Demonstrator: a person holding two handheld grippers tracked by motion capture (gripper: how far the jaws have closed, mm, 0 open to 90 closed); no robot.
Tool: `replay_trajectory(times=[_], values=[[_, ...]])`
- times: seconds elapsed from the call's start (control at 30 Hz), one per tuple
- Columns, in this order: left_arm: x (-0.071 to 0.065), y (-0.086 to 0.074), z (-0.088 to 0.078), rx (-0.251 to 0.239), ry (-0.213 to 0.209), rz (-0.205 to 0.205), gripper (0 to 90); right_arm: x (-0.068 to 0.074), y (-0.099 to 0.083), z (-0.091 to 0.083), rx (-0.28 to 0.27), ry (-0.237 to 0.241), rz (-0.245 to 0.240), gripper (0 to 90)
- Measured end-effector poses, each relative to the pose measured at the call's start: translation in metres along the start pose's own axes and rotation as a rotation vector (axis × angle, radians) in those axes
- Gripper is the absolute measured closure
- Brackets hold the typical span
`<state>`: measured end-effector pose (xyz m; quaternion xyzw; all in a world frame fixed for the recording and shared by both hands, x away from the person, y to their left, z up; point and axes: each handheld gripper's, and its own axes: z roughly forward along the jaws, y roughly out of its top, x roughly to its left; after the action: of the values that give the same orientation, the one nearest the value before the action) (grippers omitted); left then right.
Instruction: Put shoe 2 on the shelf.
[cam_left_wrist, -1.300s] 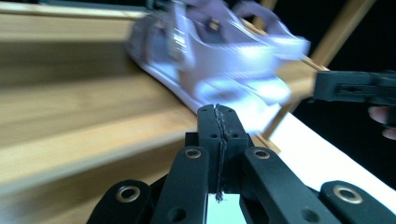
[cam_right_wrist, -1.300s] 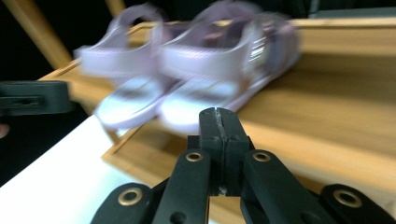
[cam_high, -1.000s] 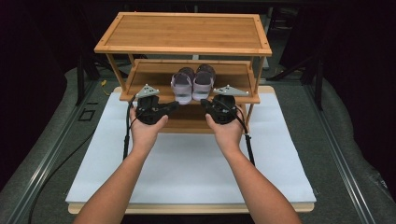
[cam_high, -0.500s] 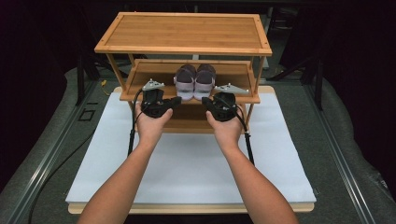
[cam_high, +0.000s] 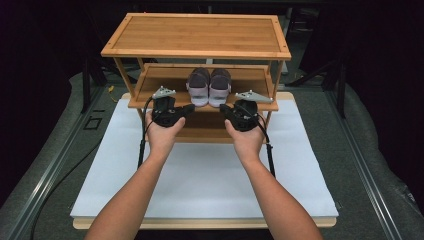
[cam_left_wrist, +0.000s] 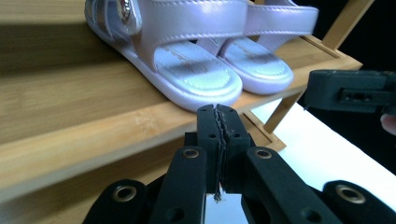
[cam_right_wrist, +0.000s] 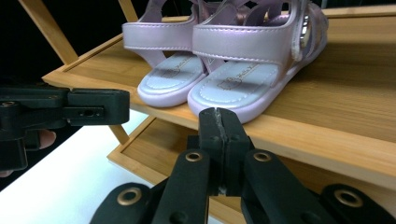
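Your left gripper (cam_high: 187, 108) and right gripper (cam_high: 223, 108), both clenched empty, face the sandals (cam_high: 209, 86) at the middle shelf's (cam_high: 165, 80) front edge, their heels cut off in both gripper views.

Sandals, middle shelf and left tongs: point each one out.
sandals (cam_high: 209, 86), high view, on the straps.
middle shelf (cam_high: 160, 82), high view, on its bare board.
left tongs (cam_left_wrist: 218, 122), left gripper view, at the closed tips.

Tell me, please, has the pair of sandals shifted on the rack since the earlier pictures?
No. The sandals sit mid-shelf on the wooden rack, toes at its front edge, as before.
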<state>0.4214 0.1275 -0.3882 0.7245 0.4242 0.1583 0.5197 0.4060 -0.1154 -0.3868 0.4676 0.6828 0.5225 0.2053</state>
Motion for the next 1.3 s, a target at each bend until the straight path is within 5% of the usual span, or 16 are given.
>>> replay_trajectory(times=[0.17,0.33,0.37,0.47,0.67,0.87,0.93,1.13,1.3], values=[[0.002,-0.012,-0.020,0.000,0.006,0.034,88.9,0.001,-0.008,-0.016,-0.002,-0.033,-0.065,90.0],[0.004,-0.032,-0.037,0.014,-0.005,0.026,89.5,-0.006,-0.022,-0.032,0.033,-0.046,-0.048,90.0],[0.004,-0.032,-0.037,0.014,-0.005,0.026,89.5,-0.007,-0.027,-0.034,0.058,-0.082,-0.040,90.0],[0.003,-0.053,-0.048,0.037,-0.017,0.057,89.6,-0.013,-0.039,-0.044,0.063,-0.069,-0.024,90.0],[0.011,-0.085,-0.067,0.059,-0.006,0.059,89.7,-0.014,-0.066,-0.070,0.073,-0.119,-0.104,90.0],[0.016,-0.106,-0.084,0.086,0.026,0.080,89.7,-0.021,-0.099,-0.092,0.105,-0.123,-0.099,90.0],[0.018,-0.115,-0.090,0.101,0.048,0.090,89.7,-0.026,-0.111,-0.096,0.130,-0.146,-0.090,90.0],[0.031,-0.142,-0.097,0.117,0.058,0.038,89.5,-0.041,-0.141,-0.096,0.173,-0.113,-0.059,90.0],[0.046,-0.166,-0.084,0.201,0.093,0.023,89.5,-0.042,-0.158,-0.084,0.235,-0.152,-0.145,90.0]])
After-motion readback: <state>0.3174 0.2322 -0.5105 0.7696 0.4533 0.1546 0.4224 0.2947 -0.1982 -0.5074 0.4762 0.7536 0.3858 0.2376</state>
